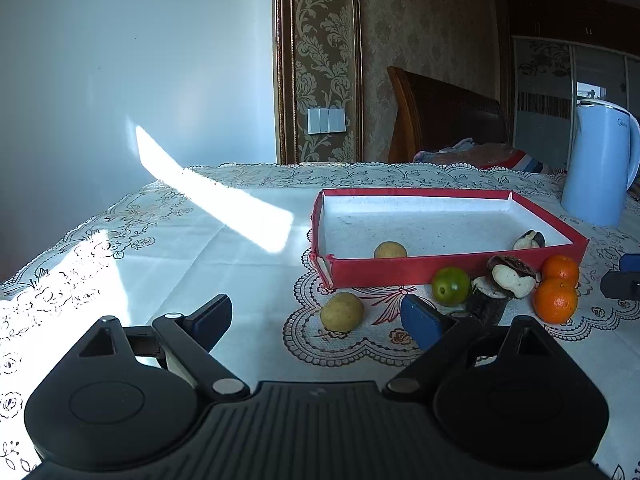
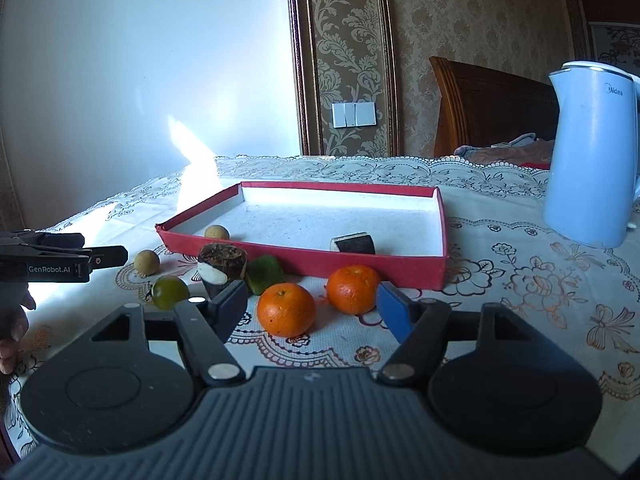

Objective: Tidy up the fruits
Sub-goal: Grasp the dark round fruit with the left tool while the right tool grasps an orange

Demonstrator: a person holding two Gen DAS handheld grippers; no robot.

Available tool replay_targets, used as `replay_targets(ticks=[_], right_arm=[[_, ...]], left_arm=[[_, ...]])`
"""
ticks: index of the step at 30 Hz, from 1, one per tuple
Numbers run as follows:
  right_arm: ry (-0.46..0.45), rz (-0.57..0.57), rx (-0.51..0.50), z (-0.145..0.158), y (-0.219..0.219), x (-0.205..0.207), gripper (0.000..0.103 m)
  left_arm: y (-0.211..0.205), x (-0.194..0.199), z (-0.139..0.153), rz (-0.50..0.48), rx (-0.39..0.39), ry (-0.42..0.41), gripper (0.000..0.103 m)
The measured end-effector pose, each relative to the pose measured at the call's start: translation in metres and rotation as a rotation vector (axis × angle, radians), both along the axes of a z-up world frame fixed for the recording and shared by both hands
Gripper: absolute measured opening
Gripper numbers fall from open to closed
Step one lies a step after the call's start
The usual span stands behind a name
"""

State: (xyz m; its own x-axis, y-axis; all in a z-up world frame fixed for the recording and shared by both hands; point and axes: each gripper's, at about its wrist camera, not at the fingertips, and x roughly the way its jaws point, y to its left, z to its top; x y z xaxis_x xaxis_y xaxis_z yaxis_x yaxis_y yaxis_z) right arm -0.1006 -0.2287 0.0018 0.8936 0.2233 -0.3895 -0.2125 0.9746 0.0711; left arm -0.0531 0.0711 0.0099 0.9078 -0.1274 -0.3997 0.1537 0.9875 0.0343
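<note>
In the left wrist view my left gripper (image 1: 316, 320) stands open low over the tablecloth, with a tan round fruit (image 1: 342, 312) lying just ahead between its fingers, untouched. A red tray (image 1: 440, 270) behind it holds another tan fruit (image 1: 390, 250) and a dark piece with white flesh (image 1: 530, 240). In the right wrist view my right gripper (image 2: 312, 312) is open; an orange (image 2: 286, 310) sits between its fingers with gaps on both sides, and a second orange (image 2: 352, 290) is beside it. A green fruit (image 2: 170, 292) and a dark cut piece (image 2: 222, 272) lie to the left.
A pale blue kettle (image 2: 592, 176) stands at the tray's right. The left gripper (image 2: 106, 259) and a hand (image 2: 12, 320) enter at the left edge of the right wrist view. Another green piece (image 2: 264, 274) lies against the tray (image 2: 304, 258). The wall is behind the table.
</note>
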Motion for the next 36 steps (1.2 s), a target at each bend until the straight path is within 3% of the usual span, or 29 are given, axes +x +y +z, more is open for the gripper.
replay_targets(ticks=[3,7,15,18,22,26,30,36], right_arm=[[0.023,0.007,-0.008,-0.001,0.004,0.003,0.07],[0.051,0.035,-0.036,-0.003,0.012,0.009,0.06],[0.15,0.066,-0.061,-0.009,0.024,0.037,0.061],[0.189,0.074,-0.064,-0.012,0.03,0.049,0.05],[0.221,0.063,-0.08,-0.016,0.036,0.06,0.05],[0.224,0.044,-0.07,-0.017,0.035,0.062,0.039],[0.207,0.037,-0.039,-0.016,0.028,0.057,0.039],[0.186,0.007,-0.006,-0.013,0.012,0.037,0.039]], left_arm=[[-0.002,-0.003,-0.001,-0.001,0.015,-0.01,0.092],[-0.006,-0.005,-0.004,-0.013,0.017,-0.005,0.092],[-0.001,-0.004,-0.007,0.007,-0.007,0.017,0.092],[-0.001,-0.001,-0.007,0.007,-0.003,0.037,0.092],[-0.001,-0.002,-0.007,0.002,-0.004,0.039,0.092],[-0.002,-0.004,-0.007,-0.008,-0.001,0.032,0.092],[-0.005,-0.007,-0.005,-0.027,0.019,0.012,0.092],[-0.016,-0.011,0.004,-0.094,-0.032,0.011,0.092]])
